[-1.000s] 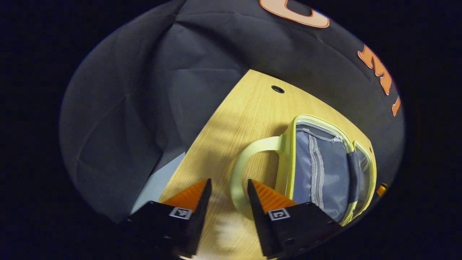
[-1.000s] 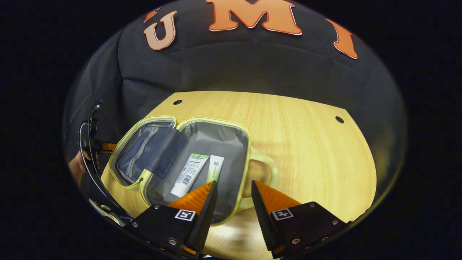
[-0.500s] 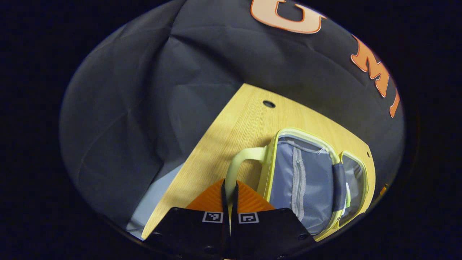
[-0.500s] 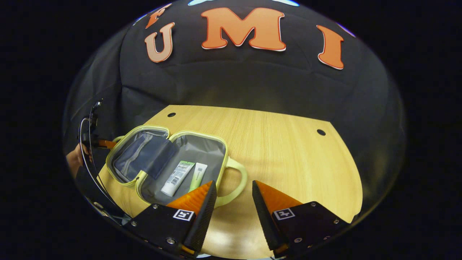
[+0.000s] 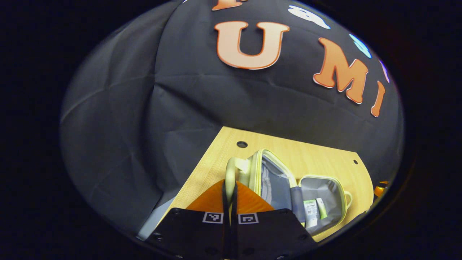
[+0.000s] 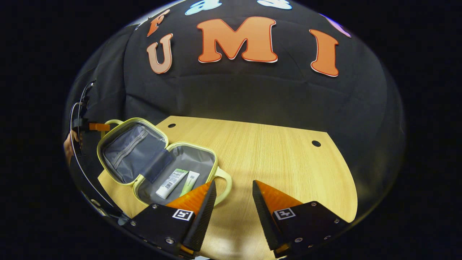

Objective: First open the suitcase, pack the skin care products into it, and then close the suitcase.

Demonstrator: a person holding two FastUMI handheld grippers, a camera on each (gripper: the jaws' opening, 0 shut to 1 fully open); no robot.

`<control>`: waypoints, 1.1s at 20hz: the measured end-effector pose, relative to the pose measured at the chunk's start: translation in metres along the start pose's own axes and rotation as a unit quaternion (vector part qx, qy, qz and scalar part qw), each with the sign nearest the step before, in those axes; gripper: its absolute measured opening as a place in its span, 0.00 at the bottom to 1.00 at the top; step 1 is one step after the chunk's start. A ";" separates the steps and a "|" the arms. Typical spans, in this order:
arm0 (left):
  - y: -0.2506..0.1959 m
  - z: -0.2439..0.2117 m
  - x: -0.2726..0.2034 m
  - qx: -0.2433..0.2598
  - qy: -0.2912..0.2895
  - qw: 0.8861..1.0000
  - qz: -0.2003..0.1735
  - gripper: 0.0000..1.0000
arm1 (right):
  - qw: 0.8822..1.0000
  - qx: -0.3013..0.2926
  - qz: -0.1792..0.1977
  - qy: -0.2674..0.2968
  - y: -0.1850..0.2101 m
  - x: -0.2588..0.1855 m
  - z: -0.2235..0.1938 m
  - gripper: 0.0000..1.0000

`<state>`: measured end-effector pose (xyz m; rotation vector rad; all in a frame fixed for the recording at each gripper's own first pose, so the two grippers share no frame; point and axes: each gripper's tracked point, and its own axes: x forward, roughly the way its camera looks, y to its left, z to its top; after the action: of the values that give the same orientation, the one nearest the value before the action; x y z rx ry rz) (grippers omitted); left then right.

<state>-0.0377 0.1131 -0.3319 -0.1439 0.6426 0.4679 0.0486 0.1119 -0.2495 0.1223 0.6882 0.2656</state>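
A small yellow-green suitcase (image 6: pixel 158 159) with grey lining lies open on the wooden table (image 6: pixel 274 155). Two skin care tubes (image 6: pixel 171 183) lie side by side in its lower half (image 5: pixel 319 206). My left gripper (image 5: pixel 229 186) is shut on the lid's handle (image 5: pixel 232 169) and holds the lid half (image 5: pixel 269 177) tilted up off the table. In the right gripper view that left gripper (image 6: pixel 94 126) shows at the lid's far edge. My right gripper (image 6: pixel 234 187) is open above the table, just right of the lower half's handle (image 6: pixel 224 182), with nothing between its fingers.
The table has two small round holes (image 6: pixel 316 143) near its back edge. The booth's black cloth wall (image 6: pixel 231 90) hangs close behind and to the left. A hand (image 6: pixel 68 146) holds the left gripper at the far left.
My left gripper shut on the lid's handle and has lifted the lid, tilting it upward. My right gripper has pulled back and up from the case, staying open.
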 end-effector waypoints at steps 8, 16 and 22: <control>-0.106 0.044 -0.052 0.029 -0.053 0.997 -0.040 0.01 | 0.997 0.000 -0.003 -0.074 -0.021 -0.015 0.034 0.78; -0.200 0.053 -0.085 0.031 -0.084 0.991 -0.101 0.01 | 0.995 -0.010 -0.009 -0.097 -0.040 -0.023 0.040 0.93; -0.284 0.037 -0.094 0.048 -0.081 0.982 -0.161 0.00 | 0.995 -0.015 -0.010 -0.098 -0.049 -0.029 0.036 0.94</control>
<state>0.0478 -0.1642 -0.2495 -0.1136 0.4694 0.1346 0.0604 0.0558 -0.2144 0.1108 0.4907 0.2420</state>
